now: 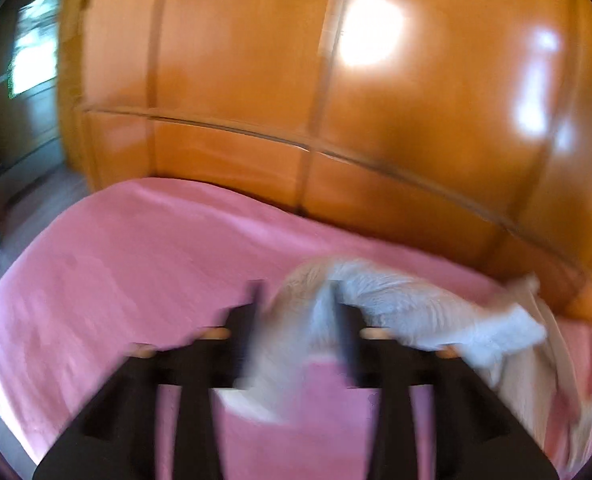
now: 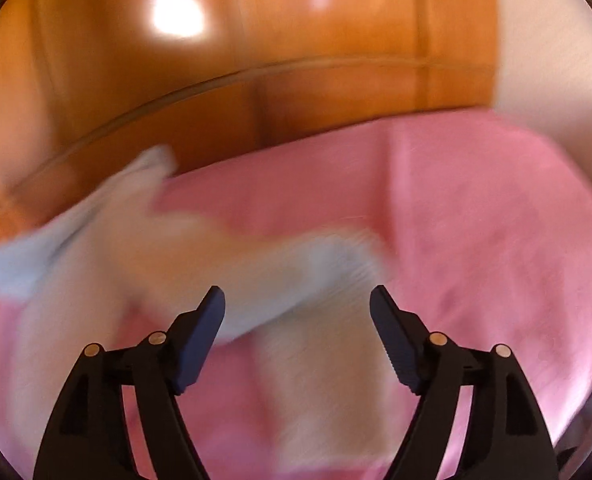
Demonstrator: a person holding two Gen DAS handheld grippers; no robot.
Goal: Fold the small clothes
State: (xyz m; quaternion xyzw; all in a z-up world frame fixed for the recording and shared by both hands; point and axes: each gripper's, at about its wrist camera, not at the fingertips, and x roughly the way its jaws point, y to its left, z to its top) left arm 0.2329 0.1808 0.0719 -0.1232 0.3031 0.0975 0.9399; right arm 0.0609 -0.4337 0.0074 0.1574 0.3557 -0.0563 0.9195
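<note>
A small pale garment [image 1: 407, 300], light blue and cream, hangs in the air above a pink bedspread [image 1: 116, 264]. My left gripper [image 1: 297, 300] has cloth between its fingers; the jaws stand a little apart around a bunched part of the garment, and motion blur hides the grip. In the right wrist view the same garment [image 2: 168, 256] stretches blurred across the left and middle. My right gripper [image 2: 297, 300] is wide open with nothing held, just in front of the garment's lower edge.
A bed covered in the pink bedspread [image 2: 475, 220] fills the lower half of both views. A glossy orange wooden wardrobe [image 1: 296, 80] stands right behind the bed. A doorway [image 1: 28, 80] and floor are at far left.
</note>
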